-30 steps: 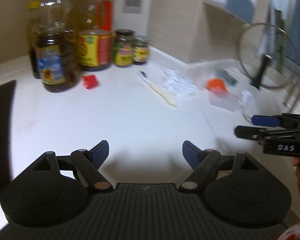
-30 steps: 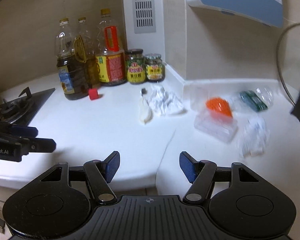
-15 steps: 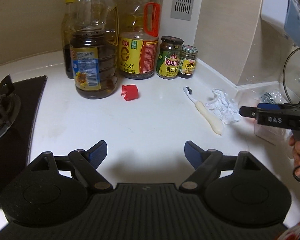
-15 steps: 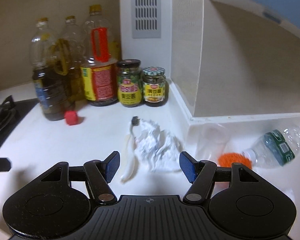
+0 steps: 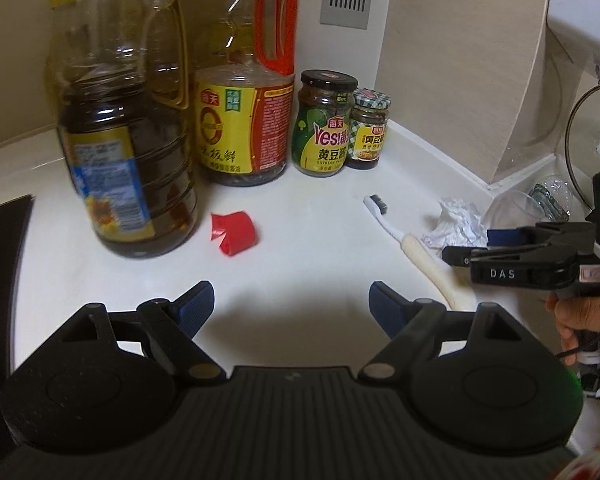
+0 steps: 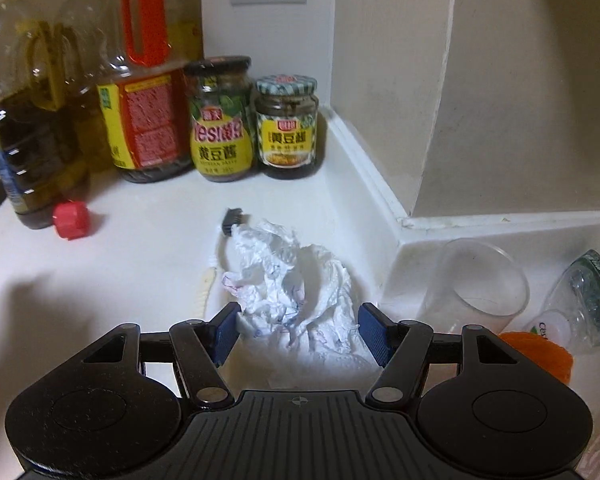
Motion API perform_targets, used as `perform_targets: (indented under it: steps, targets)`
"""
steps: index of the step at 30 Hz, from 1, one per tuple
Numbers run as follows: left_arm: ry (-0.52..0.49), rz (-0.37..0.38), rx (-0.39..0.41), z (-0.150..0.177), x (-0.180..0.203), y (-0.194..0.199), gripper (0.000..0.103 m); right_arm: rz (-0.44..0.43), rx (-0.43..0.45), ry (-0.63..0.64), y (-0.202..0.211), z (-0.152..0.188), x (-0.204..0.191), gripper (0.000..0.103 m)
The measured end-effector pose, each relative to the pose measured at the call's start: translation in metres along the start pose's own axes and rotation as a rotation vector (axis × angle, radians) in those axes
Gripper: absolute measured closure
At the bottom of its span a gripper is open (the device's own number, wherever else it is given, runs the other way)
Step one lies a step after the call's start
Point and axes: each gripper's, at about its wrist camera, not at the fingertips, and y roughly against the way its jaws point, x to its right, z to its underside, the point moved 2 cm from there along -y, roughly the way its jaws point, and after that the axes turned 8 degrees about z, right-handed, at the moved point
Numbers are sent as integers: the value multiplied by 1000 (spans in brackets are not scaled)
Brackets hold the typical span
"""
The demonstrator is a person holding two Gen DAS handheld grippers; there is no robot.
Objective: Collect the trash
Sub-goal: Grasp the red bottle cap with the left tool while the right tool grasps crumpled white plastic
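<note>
our right claw point(image 6: 298, 330) is closing, with the crumpled paper point(image 6: 296, 284) between its blue pads, which sit right at the paper's edges; we cannot tell if they press it yet. our left claw point(image 5: 291, 304) is spread wide over bare white tabletop point(image 5: 300, 256), holding nothing. a little farther lies a red cap point(image 5: 233, 232), and a toothbrush point(image 5: 416, 248) just beside the paper. on the right a clear cup point(image 6: 476, 284) and a plastic bottle point(image 6: 584, 296) lie on their sides. at the back stand oil bottles point(image 5: 128, 152) and two jars point(image 6: 286, 128).
</note>
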Motion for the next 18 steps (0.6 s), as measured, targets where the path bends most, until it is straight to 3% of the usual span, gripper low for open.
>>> perform_targets:
  steps: [1, 5, 12, 18]
  targets:
    - [-4, 1, 1, -1, -1, -3, 20, -1, -3, -2, -1, 0, 0, 60]
    - [-4, -5, 7, -5, -5, -15, 20, 11, 0, 4, 2, 0, -1, 77]
    - [-5, -87, 35, -10, -13, -38, 21, 20, 42, -4, 31, -1, -1, 81]
    - [19, -166, 60, -18, -28, -61, 33, 23, 61, -22, 61, 5, 0, 81]
